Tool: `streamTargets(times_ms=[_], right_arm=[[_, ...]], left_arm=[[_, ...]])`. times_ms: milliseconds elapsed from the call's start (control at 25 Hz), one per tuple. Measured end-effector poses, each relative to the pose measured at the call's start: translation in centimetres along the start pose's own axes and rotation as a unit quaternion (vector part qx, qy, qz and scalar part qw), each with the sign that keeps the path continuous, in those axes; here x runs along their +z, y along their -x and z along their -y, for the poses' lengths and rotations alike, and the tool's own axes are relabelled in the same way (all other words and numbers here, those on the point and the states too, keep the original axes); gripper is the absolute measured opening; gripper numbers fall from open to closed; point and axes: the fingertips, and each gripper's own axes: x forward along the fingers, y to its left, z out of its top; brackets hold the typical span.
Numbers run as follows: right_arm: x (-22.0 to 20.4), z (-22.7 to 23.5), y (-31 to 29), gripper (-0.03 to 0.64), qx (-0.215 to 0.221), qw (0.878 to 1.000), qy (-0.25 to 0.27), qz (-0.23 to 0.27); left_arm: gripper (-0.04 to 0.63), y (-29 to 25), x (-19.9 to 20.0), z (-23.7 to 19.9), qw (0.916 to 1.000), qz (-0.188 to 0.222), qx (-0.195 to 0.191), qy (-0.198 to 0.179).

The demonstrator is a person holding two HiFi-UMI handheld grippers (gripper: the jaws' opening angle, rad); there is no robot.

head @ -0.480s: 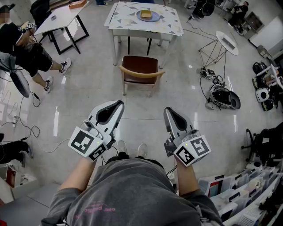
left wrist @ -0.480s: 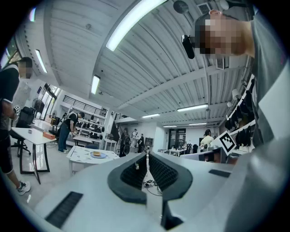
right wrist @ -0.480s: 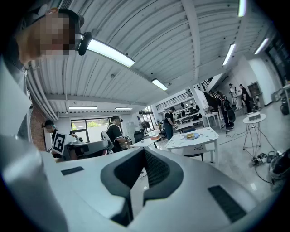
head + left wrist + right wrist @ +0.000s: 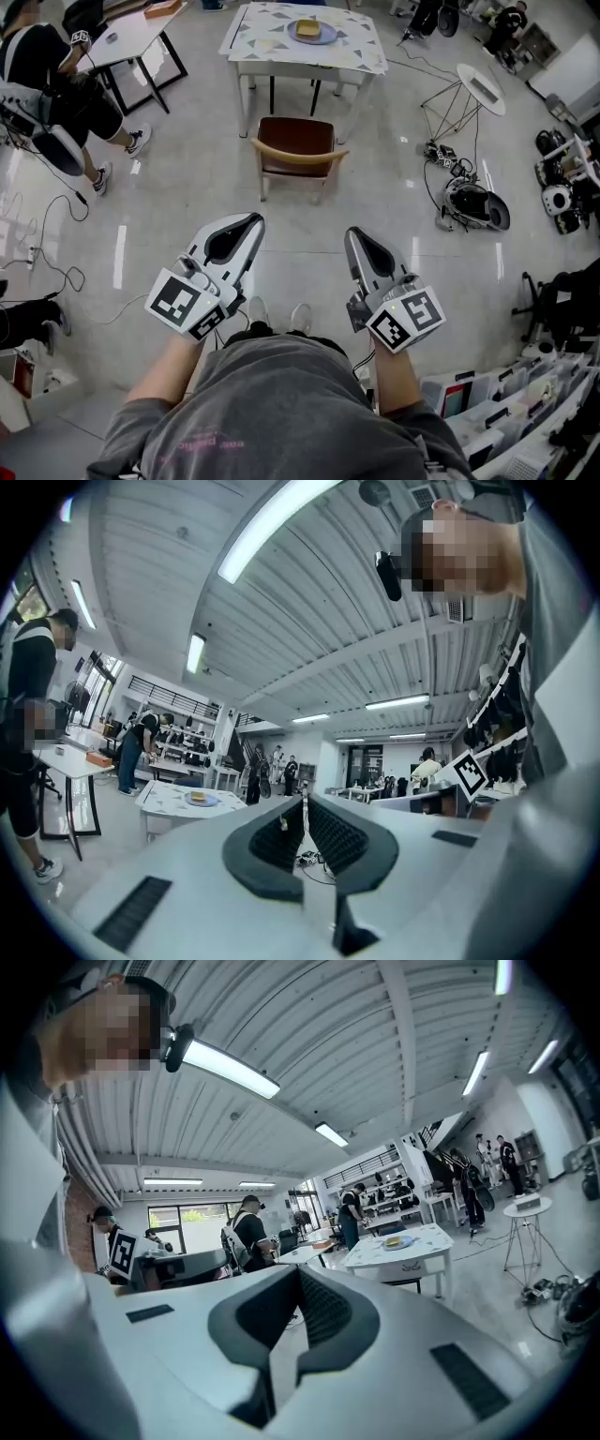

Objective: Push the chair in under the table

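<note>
R gripper (image 4: 298, 1283): jaws shut tip to tip, nothing btwn them, aimed level across the room. Beyond, right of centre, a white table (image 4: 431, 1238) w/ patterned top. 1 plate (image 4: 397, 1241) sits on it w/ food, too small to ID. Dark chair (image 4: 401, 1282) shows below the tabletop, partly hidden by gripper body. Round side table (image 4: 522, 1207) on thin legs farther right, cables (image 4: 542, 1290) on floor beside it. 1 person w/ backpack (image 4: 249, 1235) stands left of the table.

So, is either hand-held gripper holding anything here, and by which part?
Nothing is held. The left hand-held gripper and right hand-held gripper are both shut and empty, well short of the chair.
</note>
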Motion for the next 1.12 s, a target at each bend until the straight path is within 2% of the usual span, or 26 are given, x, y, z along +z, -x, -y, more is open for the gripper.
streamTargets(times_ms=[840,1120], right_arm=[[-0.17,0.56,-0.17,0.003,-0.003,1.0,0.006,-0.005],[-0.29,0.67,-0.28,0.006,-0.009,1.0,0.007,-0.007]], left_arm=[[0.024,-0.41,-0.78,0.21,1.0,-0.004,-0.004,-0.007],[0.064,-0.39,-0.91,0.01,1.0,-0.006,-0.002,-0.004]])
